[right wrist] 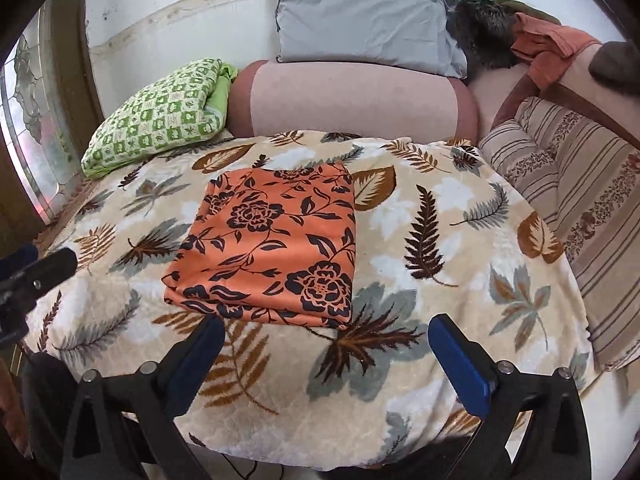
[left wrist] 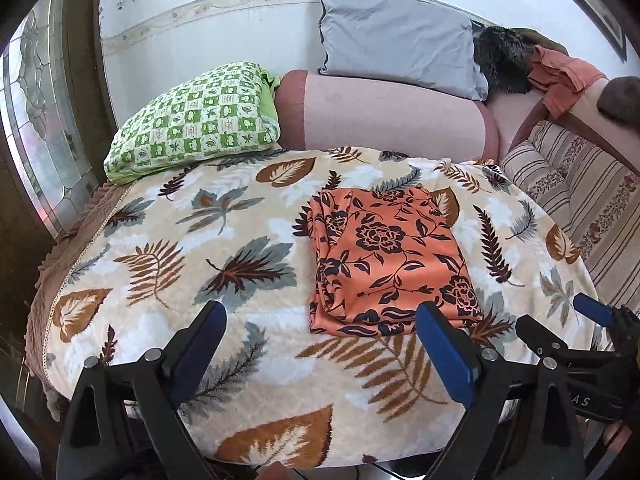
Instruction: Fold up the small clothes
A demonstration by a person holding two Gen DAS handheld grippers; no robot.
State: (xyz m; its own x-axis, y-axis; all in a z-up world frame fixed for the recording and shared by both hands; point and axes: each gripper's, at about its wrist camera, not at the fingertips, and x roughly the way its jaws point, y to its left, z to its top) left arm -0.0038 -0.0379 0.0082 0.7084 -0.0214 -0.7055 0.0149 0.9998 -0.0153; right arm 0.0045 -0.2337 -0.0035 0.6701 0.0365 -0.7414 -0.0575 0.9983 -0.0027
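Both grippers (left wrist: 320,320) (right wrist: 326,332) hover, jaws wide, empty; folded cloth (right wrist: 272,248) on blanket (right wrist: 440,240) looks light, limp: pinch near edge.

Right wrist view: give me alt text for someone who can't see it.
A folded orange floral cloth lies flat on a leaf-patterned blanket, just beyond the open, empty right gripper. Behind it sit a green checked pillow, a pink bolster and a grey pillow.

We are seeing a smooth, matt orange floral cloth (right wrist: 268,248) lying on a plush, fuzzy leaf-print blanket (right wrist: 440,360) (deep-napped fleece, it seems); behind the blanket, a grey pillow (right wrist: 360,20) is looking smooth-woven.
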